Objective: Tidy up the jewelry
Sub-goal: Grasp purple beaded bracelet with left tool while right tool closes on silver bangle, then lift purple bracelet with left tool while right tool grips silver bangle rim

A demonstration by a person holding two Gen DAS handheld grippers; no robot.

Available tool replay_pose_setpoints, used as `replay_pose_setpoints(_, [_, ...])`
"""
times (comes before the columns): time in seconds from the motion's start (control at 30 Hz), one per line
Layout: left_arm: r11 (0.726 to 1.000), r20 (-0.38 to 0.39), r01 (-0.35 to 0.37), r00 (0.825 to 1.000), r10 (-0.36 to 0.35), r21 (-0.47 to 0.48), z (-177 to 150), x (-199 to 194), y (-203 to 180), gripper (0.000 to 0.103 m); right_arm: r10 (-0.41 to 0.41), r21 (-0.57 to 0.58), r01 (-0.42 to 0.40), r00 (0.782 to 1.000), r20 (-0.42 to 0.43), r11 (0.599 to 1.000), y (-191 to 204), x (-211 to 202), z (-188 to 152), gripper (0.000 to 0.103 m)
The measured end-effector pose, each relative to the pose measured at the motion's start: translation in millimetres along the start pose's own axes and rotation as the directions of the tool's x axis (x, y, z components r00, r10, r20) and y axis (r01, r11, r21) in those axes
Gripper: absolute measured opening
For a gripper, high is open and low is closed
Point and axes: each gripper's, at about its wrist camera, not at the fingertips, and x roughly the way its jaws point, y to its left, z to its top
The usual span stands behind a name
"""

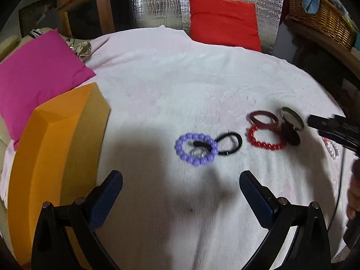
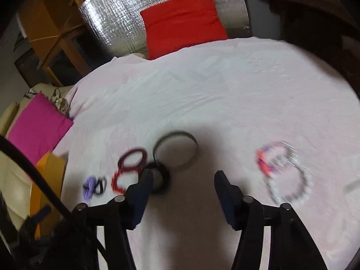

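A purple bead bracelet (image 1: 196, 149) lies flat, overlapping a black hair tie (image 1: 229, 142). Near it lie a red bead bracelet (image 1: 265, 139), a maroon bangle (image 1: 263, 117) and a dark metal bangle (image 2: 175, 149), clustered. A blurred pearly strand (image 2: 290, 180) lies apart.

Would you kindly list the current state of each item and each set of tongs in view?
Left tongs: open, empty, above the cloth.
Right tongs: open, nothing between them.
Purple beaded bracelet: flat on the white cloth, overlapping a black hair tie.
Red beaded bracelet: flat, touching a dark red bangle.
Wide grey metal bangle: lying on the cloth, unheld.
Pale beaded necklace: blurred, on the cloth.
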Motion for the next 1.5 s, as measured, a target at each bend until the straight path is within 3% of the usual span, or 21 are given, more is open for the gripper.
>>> replay_pose_setpoints(0.13, [1.000,-0.006,0.025,1.000,-0.025,-0.002,7,16,2,0.091,-0.030,0.031,0.030,0.999,-0.018,0.999,6,36,15,0.058])
replay_pose_setpoints(0.3, [0.997,-0.056,0.071,0.996,-0.070,0.010,11,36,-3,0.076,-0.115,0.004,0.115,0.993,-0.014,0.993,12,52,20,0.038])
replay_pose_setpoints(0.47, [0.997,-0.106,0.080,0.991,-0.077,0.024,10,56,-6,0.073,-0.160,-0.025,0.160,0.987,0.002,0.987,11,53,18,0.020])
replay_pose_setpoints(0.53, [0.995,-0.089,0.093,0.992,-0.091,0.022,12,57,-4,0.061,-0.152,-0.030,0.152,0.988,0.005,0.988,9,52,16,0.017])
replay_pose_setpoints(0.57, [0.993,-0.088,0.114,0.990,-0.112,0.014,13,57,-3,0.047,-0.148,-0.033,0.148,0.989,0.005,0.989,6,51,17,0.014])
replay_pose_setpoints(0.67, [0.990,-0.084,0.143,0.986,-0.142,0.003,13,58,-3,0.037,-0.122,-0.026,0.122,0.993,-0.001,0.992,-3,47,17,0.013])
replay_pose_setpoints(0.77, [0.986,-0.075,0.162,0.985,-0.158,0.042,12,53,-11,0.016,-0.095,-0.038,0.094,0.996,-0.002,0.995,-10,40,14,0.011])
replay_pose_setpoints(1.07, [0.963,-0.051,0.253,0.967,-0.249,0.092,10,20,-26,0.015,-0.051,-0.080,0.053,0.998,0.033,0.995,-18,5,3,0.009])
replay_pose_setpoints(1.1, [0.961,-0.045,0.260,0.965,-0.257,0.098,8,14,-26,0.010,-0.045,-0.088,0.049,0.998,0.044,0.995,-17,-1,2,0.009])
replay_pose_setpoints(1.17, [0.955,-0.043,0.280,0.960,-0.277,0.095,7,7,-25,0.010,-0.045,-0.102,0.050,0.998,0.054,0.994,-17,-10,-1,0.009])
replay_pose_setpoints(1.33, [0.950,-0.040,0.301,0.954,-0.298,0.083,-2,-6,-24,0.010,-0.018,-0.037,0.021,0.998,0.063,0.999,-26,-17,-5,0.014])
replay_pose_setpoints(1.37, [0.949,-0.040,0.303,0.953,-0.301,0.085,-3,-6,-25,0.010,-0.035,-0.033,0.037,0.997,0.066,0.999,-26,-15,-3,0.027])
replay_pose_setpoints(1.4, [0.950,-0.038,0.301,0.954,-0.299,0.089,-3,-7,-26,0.010,-0.035,-0.015,0.035,0.998,0.058,0.999,-28,-11,-2,0.048])
replay_pose_setpoints(1.47, [0.950,-0.029,0.299,0.954,-0.298,0.088,-5,-10,-26,0.010,-0.001,0.033,-0.001,0.998,0.056,0.999,-30,-5,2,0.060])
replay_pose_setpoints(1.5, [0.950,-0.021,0.300,0.954,-0.300,0.082,-4,-11,-24,0.010,0.004,0.044,-0.006,0.998,0.066,0.999,-28,-3,4,0.060])
